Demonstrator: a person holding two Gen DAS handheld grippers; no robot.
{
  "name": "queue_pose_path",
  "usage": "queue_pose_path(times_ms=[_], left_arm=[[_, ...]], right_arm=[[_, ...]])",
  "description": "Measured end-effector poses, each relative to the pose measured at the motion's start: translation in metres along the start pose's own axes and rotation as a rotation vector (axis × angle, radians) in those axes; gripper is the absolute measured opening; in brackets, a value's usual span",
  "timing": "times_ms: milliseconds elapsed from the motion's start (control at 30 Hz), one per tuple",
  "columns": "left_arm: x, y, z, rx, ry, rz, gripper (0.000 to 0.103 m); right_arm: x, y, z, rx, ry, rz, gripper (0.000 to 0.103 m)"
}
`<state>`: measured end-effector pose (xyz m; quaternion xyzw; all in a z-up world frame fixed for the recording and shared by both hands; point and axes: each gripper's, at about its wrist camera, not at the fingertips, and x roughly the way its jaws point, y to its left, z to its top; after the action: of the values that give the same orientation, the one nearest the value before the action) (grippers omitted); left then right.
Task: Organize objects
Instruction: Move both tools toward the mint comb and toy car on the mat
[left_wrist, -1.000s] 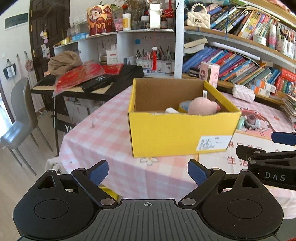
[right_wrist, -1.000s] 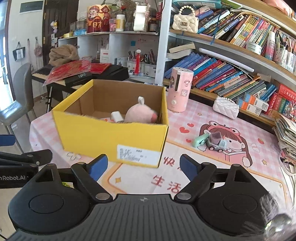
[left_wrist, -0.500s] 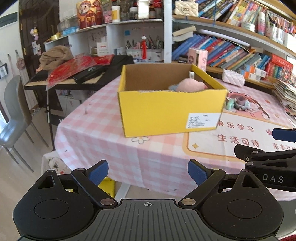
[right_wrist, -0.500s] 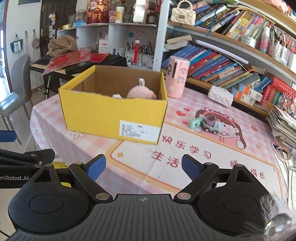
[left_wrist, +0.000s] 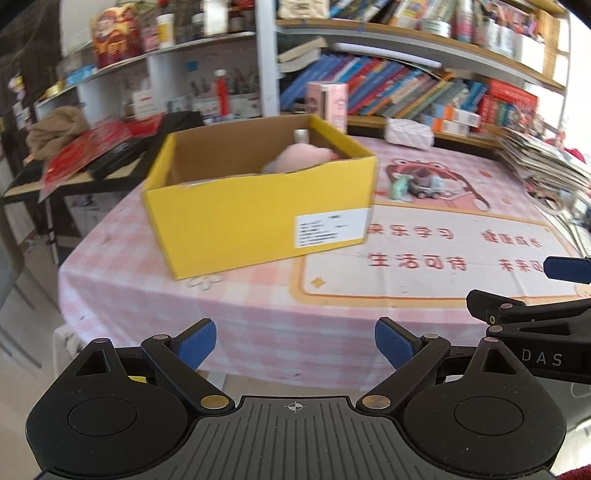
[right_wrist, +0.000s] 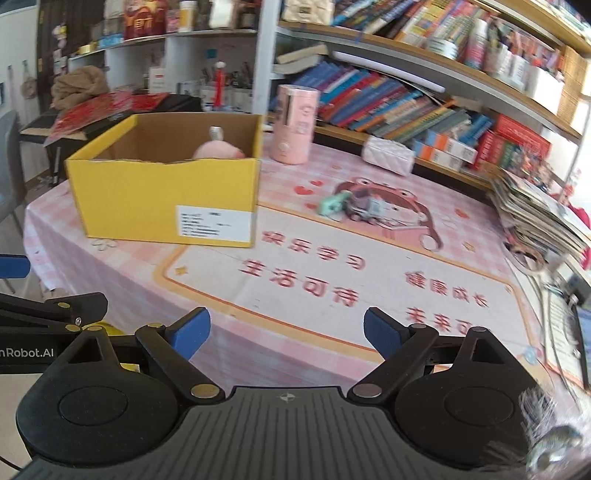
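**Both grippers withdrawn from the box; next item not yet engaged**

Compared with the view one second earlier, both cameras have backed away from the yellow corrugated cardboard box (left_wrist: 258, 206): it now appears smaller and farther off, and more of the pink checked tablecloth with its printed cartoon mat (right_wrist: 332, 280) lies between the box and the fingers.

The left gripper (left_wrist: 294, 342) has its blue-padded fingers spread wide, with nothing between them. The right gripper (right_wrist: 286, 328) is likewise spread and empty.

Status of task items:
- A pink plush toy (right_wrist: 218, 150) already lies inside the box, against the far right corner.
- A small grey toy vehicle (right_wrist: 365, 208) and a mint-green toy piece (right_wrist: 332, 203) rest just beside each other on the mat, well apart from both grippers and to the right of the box.
- A pink cylindrical container (right_wrist: 296, 123) stands upright behind the box, near the bookshelf (right_wrist: 424, 107).

Assessment: the withdrawal with empty fingers suggests one deposit is complete. The loose toys on the mat are probably the next candidates; the right gripper lies nearer to them.
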<state>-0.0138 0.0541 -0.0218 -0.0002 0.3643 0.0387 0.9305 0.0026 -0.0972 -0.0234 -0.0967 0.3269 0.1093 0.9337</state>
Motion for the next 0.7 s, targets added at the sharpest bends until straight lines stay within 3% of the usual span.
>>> queue_pose_path(times_ms=[433,700], left_arm=[[0.03,-0.054,0.026,0.104,0.008,-0.105,0.095],[0.055,-0.087,0.052,0.137,0.009,-0.13,0.095]], right_arm=[[0.008,-0.058,-0.007,0.101,0.035,-0.121,0.091],[0.034,-0.099,0.01,0.124,0.062,-0.148,0.091]])
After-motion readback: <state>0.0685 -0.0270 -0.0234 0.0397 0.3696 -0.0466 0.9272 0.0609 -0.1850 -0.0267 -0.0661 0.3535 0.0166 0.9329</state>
